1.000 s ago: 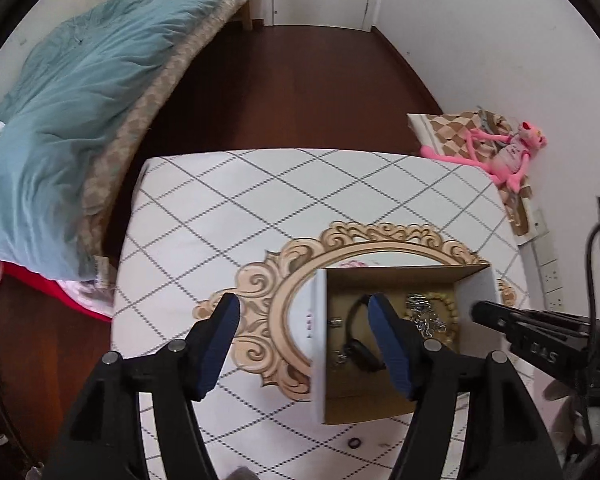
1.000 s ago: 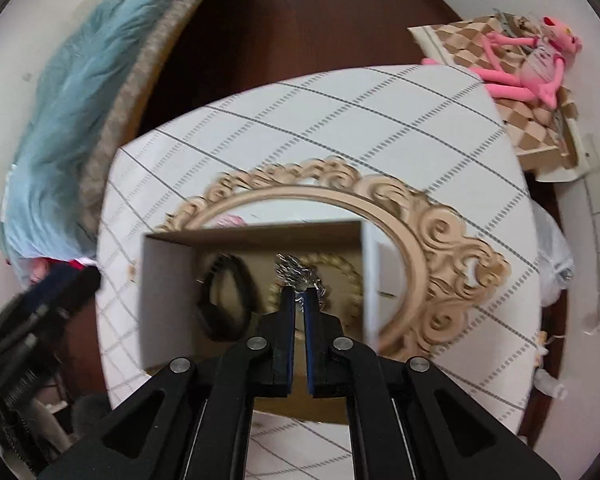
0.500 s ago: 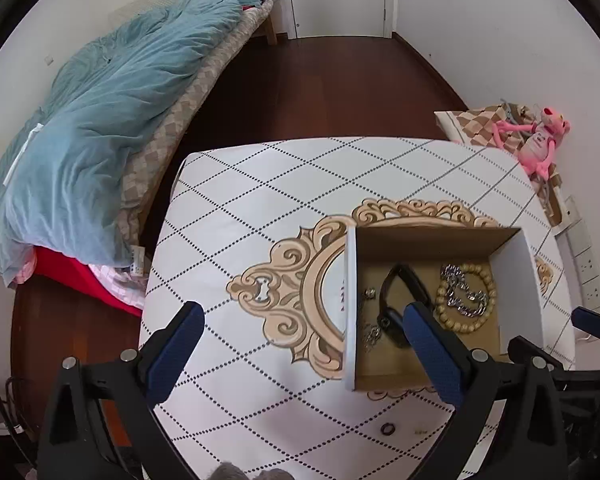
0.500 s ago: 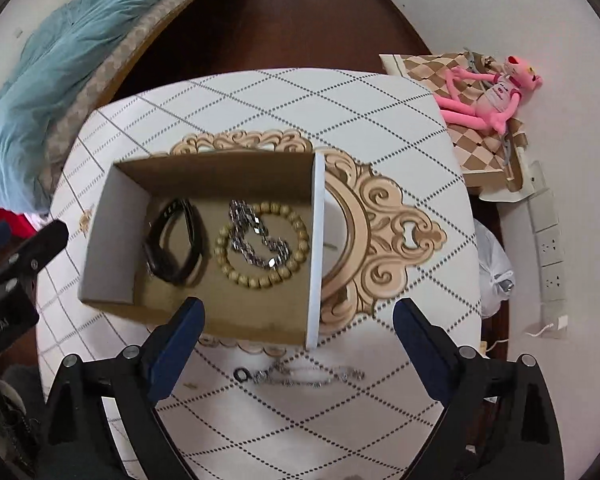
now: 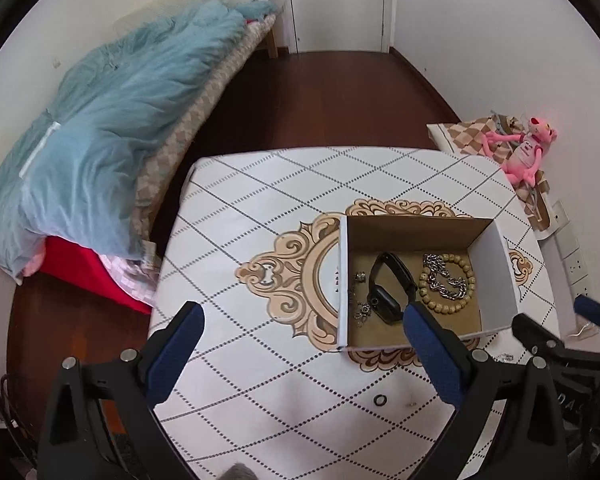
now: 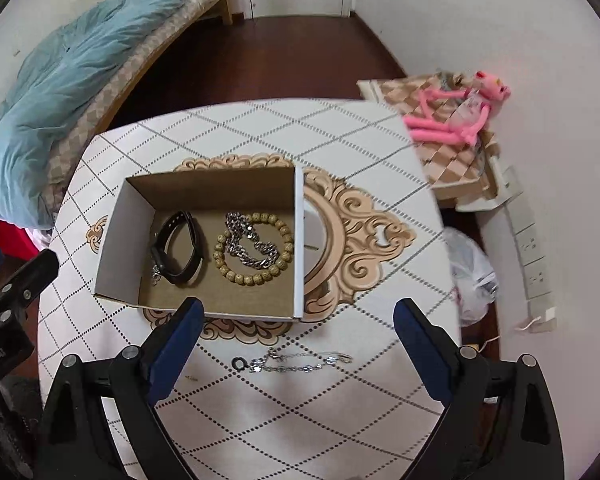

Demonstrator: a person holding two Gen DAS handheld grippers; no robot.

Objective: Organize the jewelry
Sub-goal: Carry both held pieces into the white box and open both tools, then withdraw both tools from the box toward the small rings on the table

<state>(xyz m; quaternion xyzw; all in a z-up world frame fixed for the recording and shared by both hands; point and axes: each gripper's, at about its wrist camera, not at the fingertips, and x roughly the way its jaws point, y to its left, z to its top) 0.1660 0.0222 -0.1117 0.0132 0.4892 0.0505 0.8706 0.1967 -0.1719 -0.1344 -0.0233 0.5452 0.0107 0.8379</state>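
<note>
I am holding both grippers wide apart and empty: the left gripper (image 5: 300,320) and the right gripper (image 6: 296,316). The box (image 6: 120,236) is sitting mid-frame, holding a black band (image 6: 178,248), bead bracelet (image 6: 256,278) and silver chain (image 6: 248,246). A thin chain (image 6: 300,362) and small ring (image 6: 239,362) are lying on the table (image 6: 340,136) below the box.

The right gripper's body (image 5: 572,404) carries white letters, seemingly "DAS". They are partly cut off. Nothing else reads clearly
</note>
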